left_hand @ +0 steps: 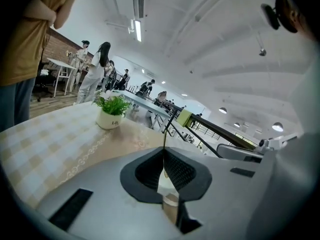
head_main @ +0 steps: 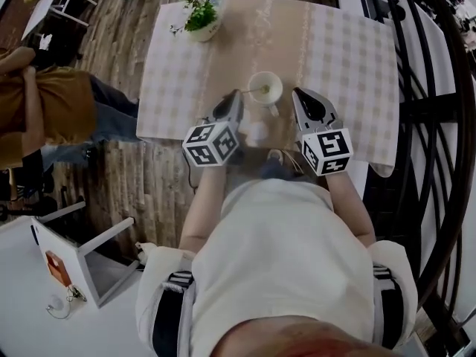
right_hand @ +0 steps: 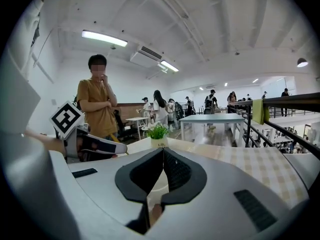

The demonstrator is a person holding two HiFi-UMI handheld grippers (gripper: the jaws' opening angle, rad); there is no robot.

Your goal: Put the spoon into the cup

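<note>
The spoon (head_main: 258,90) is seen with its bowl end already inside the white cup (head_main: 272,97), which stands near the middle of the checked table (head_main: 349,58). Its thin handle leans out toward the left gripper (head_main: 236,97). The jaws of that gripper are pressed fully together, and a thin upright line (left_hand: 164,130) rises just at their tips in the left gripper view, probably the handle. Whether the handle is nipped there or merely stands behind the tips cannot be settled. The right gripper (head_main: 297,94) is held beside the cup on the other side, apart from it, its jaws clenched on nothing.

The placing step is judged to be at its close or just past it. If the handle is held, a gentle release is called for, then a withdrawal that does not knock the cup.

A pale round object (head_main: 256,132) between the two grippers is too blurred to be named, and the table's near edge is hidden by the person's body. A potted plant (head_main: 202,17) stands well apart at the far edge.
</note>
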